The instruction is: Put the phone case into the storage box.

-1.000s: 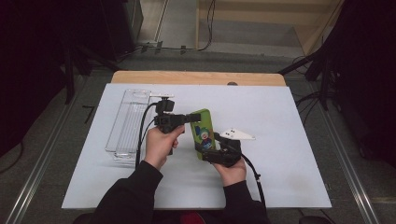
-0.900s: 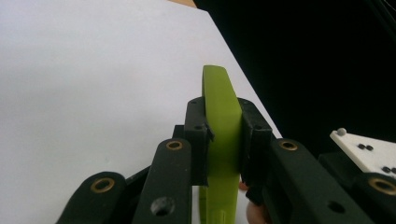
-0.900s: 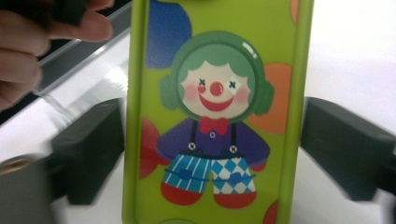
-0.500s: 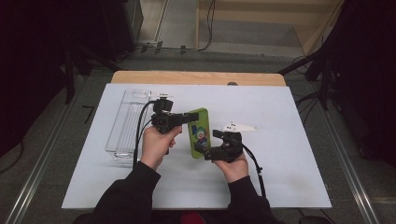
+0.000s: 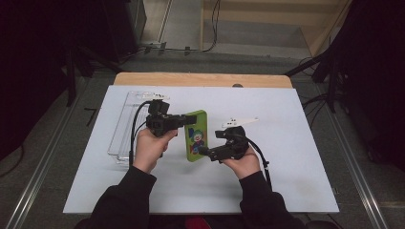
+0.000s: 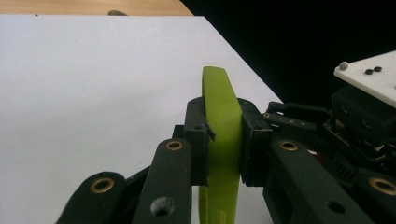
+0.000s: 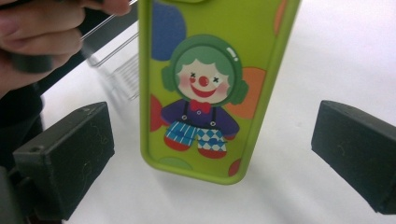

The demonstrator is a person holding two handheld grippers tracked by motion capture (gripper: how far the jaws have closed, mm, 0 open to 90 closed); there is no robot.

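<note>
A lime-green phone case (image 5: 197, 136) with a cartoon clown printed on it is held just above the white mat. My left gripper (image 5: 188, 120) is shut on the case's upper left edge. In the left gripper view both jaws of the left gripper (image 6: 223, 116) clamp the thin green edge (image 6: 222, 149). My right gripper (image 5: 203, 151) sits at the case's lower right side, pointing left at it. In the right gripper view the right gripper (image 7: 211, 140) is wide open, its pads (image 7: 70, 154) on either side of the case (image 7: 205, 88) without touching it.
A clear plastic tray (image 5: 125, 126) lies on the left part of the white mat (image 5: 286, 181). The wooden table edge (image 5: 200, 78) runs along the back. The hand holding the left gripper (image 7: 42, 32) is close to the case's top.
The right hand moved forward and left, turning its gripper toward the case's lower edge. The case shifted slightly left in the left gripper.
</note>
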